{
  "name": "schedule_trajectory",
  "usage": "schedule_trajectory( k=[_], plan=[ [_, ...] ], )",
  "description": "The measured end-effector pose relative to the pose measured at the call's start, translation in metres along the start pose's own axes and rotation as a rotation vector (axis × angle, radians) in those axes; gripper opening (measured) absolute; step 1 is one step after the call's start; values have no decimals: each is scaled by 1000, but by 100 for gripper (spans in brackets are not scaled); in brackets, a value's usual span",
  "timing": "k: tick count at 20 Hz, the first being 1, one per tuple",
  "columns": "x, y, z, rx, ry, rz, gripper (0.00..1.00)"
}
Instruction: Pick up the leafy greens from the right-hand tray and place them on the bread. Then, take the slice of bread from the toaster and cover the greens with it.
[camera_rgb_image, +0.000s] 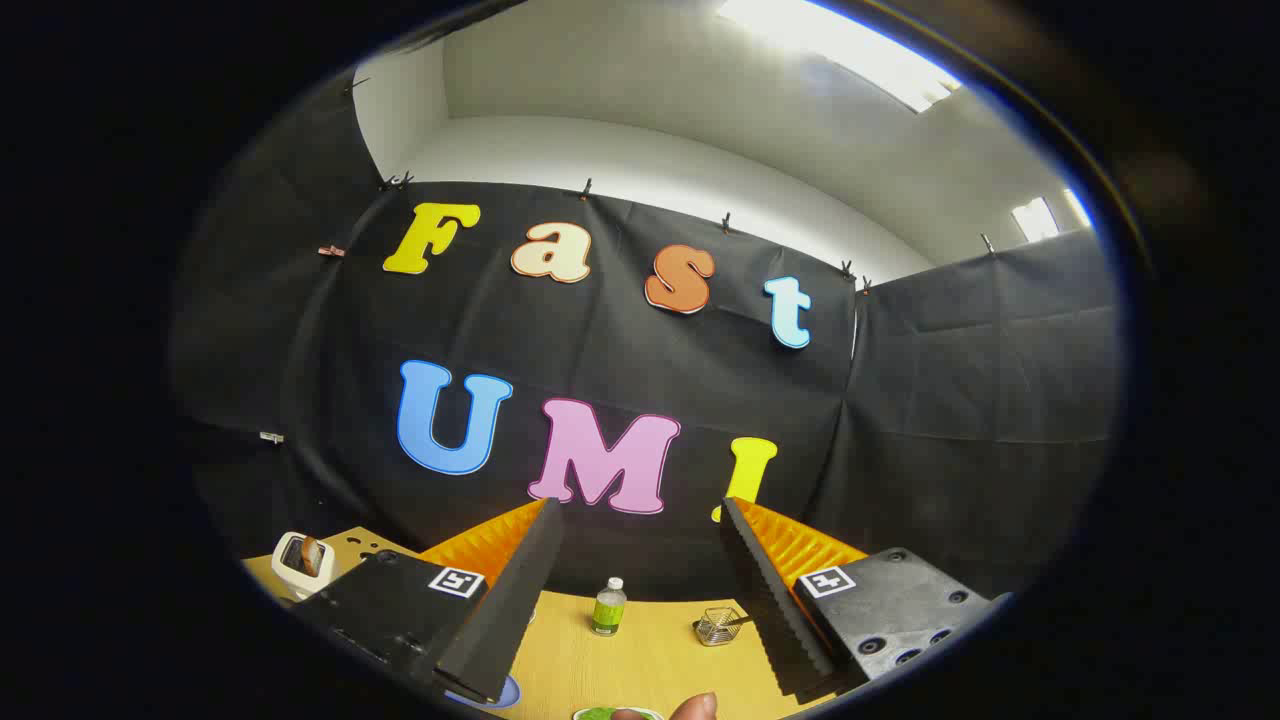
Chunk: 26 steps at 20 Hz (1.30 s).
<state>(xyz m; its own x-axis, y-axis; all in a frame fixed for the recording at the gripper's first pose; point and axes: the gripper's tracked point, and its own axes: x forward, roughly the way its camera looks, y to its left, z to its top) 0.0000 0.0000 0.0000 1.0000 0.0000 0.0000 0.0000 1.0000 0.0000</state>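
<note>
My gripper is held high and points at the booth wall, its fingers wide apart with nothing between them. Far below to the left of the left finger stands a white toaster with a brown slice of bread sticking out of its slot. On the wooden table beneath the fingers, a bit of the leafy greens lies on a pale tray. A blue plate rim peeks out under the left finger; whatever lies on it is hidden.
A small bottle with a green label stands on the table between the fingers, near the wall. A little wire basket sits to its right. A person's fingertip shows beside the greens tray.
</note>
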Motion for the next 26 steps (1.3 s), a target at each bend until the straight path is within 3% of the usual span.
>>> schedule_trajectory(
  k=[18, 22, 26],
  plan=[
    [-1, -2, -11, -16, 24, 14, 98],
    [-2, 7, -52, -11, 127, 105, 98],
    [-13, 17, -143, -13, 359, 234, 98]
  ],
)
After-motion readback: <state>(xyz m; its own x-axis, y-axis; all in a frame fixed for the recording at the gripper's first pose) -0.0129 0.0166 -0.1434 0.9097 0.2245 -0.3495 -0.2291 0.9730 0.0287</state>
